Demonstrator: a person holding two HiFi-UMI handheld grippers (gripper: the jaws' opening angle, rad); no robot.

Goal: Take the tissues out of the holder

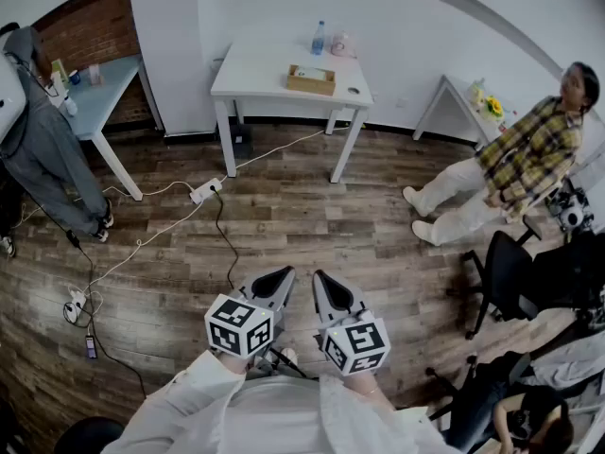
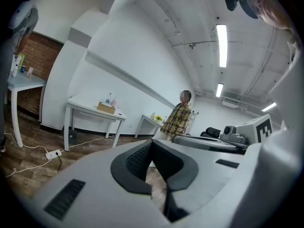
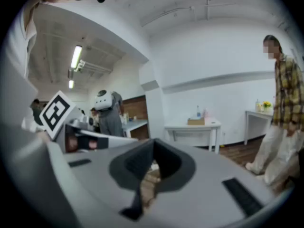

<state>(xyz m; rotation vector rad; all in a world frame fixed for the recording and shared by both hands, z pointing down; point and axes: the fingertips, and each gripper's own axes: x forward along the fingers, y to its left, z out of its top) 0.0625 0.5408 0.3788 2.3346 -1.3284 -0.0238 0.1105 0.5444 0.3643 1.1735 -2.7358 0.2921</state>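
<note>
The person holds both grippers close to the body, side by side over the wood floor (image 1: pixel 284 216), tips pointing fwd. The left gripper (image 1: pixel 282 274) has its jaws brought together at the tips, nothing between them; only a sliver of floor shows through the gap lower down. The right gripper (image 1: pixel 321 277) is the same, jaws closed and empty. The two are just beside each other, not touching.

The tissue holder (image 1: pixel 311 79), a low wooden box with something pale at its top, sits on a white table (image 1: pixel 255 74) against the far wall, well apart from both grippers. On the same table, behind the box, stand a water bottle (image 1: pixel 319 38) and a pinkish item (image 1: pixel 340 43) too small to identify; a small dark object (image 1: pixel 354 90) lies to the box's right.

A power strip (image 1: pixel 203 192) lies on the floor near the table's left leg, w/ cables running off it. On the right a person in a plaid shirt (image 1: pixel 529 149) sits leaning back; on the left another person in grey (image 1: pixel 38 149) stands by a second table (image 1: pixel 104 88). A black office chair (image 1: pixel 501 277) is at lower right.
</note>
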